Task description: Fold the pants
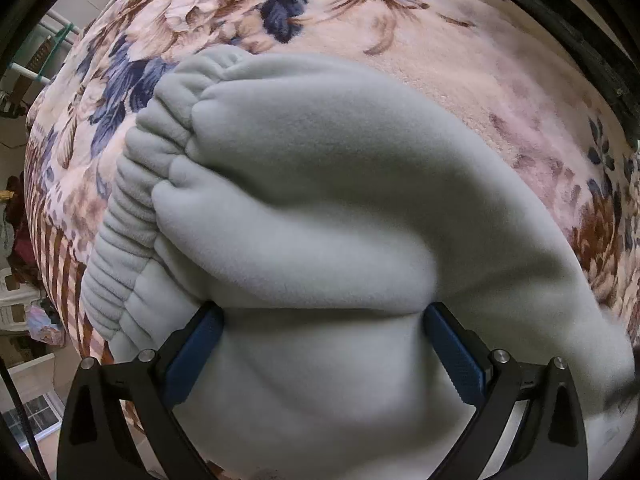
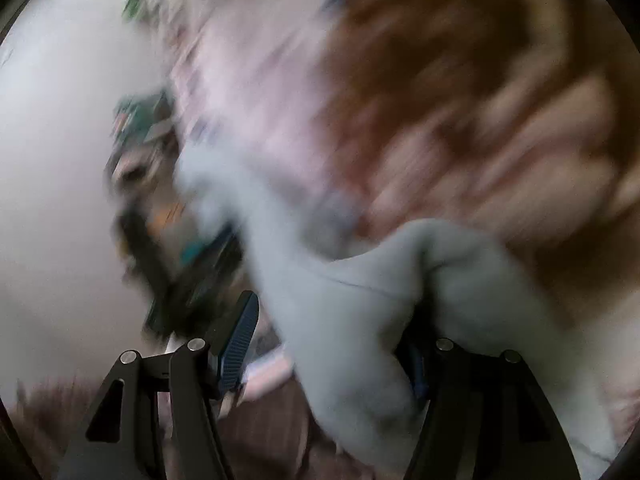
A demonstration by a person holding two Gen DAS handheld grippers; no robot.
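Note:
Light grey fleece pants [image 1: 320, 200] lie bunched on a floral blanket [image 1: 440, 60], with the ribbed elastic waistband [image 1: 120, 240] at the left. My left gripper [image 1: 322, 316] has its blue-padded jaws spread wide, and a thick fold of the pants fills the gap between them. The right wrist view is heavily motion-blurred. My right gripper [image 2: 332, 312] has its jaws apart, and grey pants fabric [image 2: 360, 300] drapes between them and over the right finger. The left finger [image 2: 240, 332] stands free of the cloth.
The blanket covers a bed whose left edge [image 1: 52, 264] drops to a floor with white furniture and clutter. A dark frame [image 1: 580, 40] runs along the upper right. A blurred pale wall [image 2: 60, 160] and dark clutter show in the right wrist view.

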